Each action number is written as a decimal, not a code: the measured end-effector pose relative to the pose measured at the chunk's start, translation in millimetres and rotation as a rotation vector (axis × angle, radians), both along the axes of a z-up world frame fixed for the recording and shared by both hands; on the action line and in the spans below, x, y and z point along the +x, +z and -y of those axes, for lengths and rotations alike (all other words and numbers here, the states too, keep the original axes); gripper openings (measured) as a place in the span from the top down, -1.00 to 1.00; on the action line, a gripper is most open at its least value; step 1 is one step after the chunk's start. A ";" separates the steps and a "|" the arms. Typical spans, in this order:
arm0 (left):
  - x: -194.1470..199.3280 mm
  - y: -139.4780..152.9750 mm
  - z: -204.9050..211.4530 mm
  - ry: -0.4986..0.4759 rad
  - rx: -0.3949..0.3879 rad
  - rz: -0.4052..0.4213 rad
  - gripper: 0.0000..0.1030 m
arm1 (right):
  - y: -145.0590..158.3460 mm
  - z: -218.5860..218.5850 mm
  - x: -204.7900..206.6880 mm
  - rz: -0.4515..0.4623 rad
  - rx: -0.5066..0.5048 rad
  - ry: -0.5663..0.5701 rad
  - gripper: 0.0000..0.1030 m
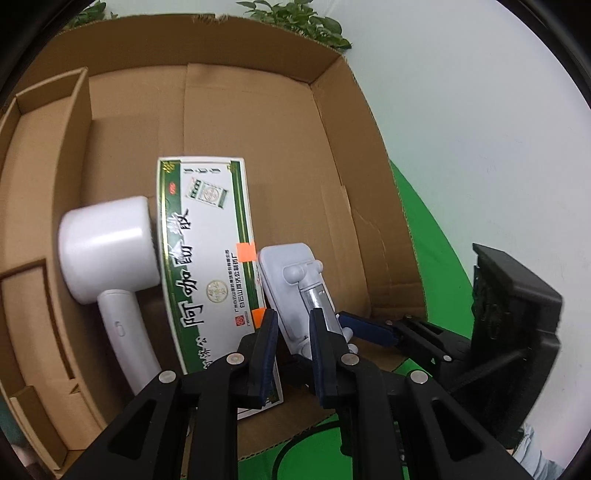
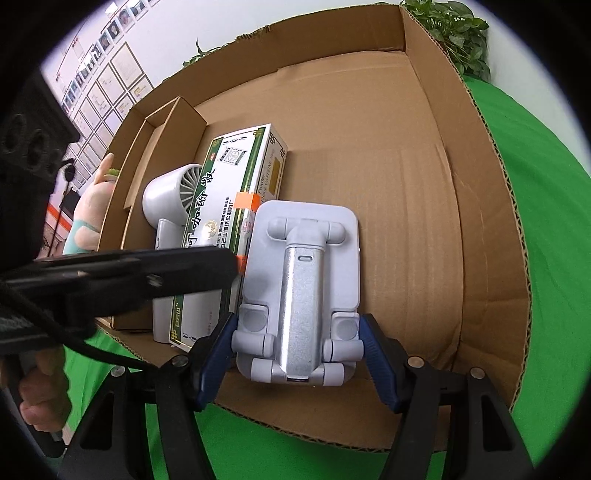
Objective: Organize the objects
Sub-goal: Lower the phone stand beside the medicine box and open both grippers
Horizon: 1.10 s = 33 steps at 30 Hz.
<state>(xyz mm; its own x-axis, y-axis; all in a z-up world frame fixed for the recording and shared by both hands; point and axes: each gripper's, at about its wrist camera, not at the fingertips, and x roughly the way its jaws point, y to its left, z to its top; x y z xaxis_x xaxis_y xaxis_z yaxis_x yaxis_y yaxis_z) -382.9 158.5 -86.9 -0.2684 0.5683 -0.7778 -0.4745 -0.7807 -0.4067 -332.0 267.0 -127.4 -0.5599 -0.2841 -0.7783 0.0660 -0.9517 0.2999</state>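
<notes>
A white and silver folding phone stand hangs low over the floor of an open cardboard box. My right gripper is shut on the stand's near end, its blue pads pressing both sides. Left of the stand lie a green-and-white medicine box and a white hand-held dryer. In the left wrist view the stand sits just beyond my left gripper, which is shut with nothing in it, over the medicine box and beside the dryer. From the side, the left gripper ends next to the stand.
A narrow cardboard insert lines the box's left wall. Green cloth covers the surface under the box. A plush toy stands outside the box's left side. Leafy plants are behind it. A hand grips the left tool.
</notes>
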 end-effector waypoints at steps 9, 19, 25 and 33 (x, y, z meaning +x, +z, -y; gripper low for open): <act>9.9 4.4 22.6 0.051 -0.020 -0.038 0.68 | -2.2 0.4 -1.1 0.018 0.001 0.004 -0.32; 2.0 -32.8 33.3 0.056 0.026 0.040 0.67 | 4.5 -0.3 5.9 -0.011 0.014 0.011 -0.32; 4.3 -39.8 31.5 0.033 0.076 0.087 0.67 | 5.7 0.7 7.0 -0.026 0.019 0.019 -0.32; 8.1 -34.8 35.1 0.063 0.061 0.054 0.58 | 10.5 3.0 14.0 -0.072 0.021 0.035 -0.58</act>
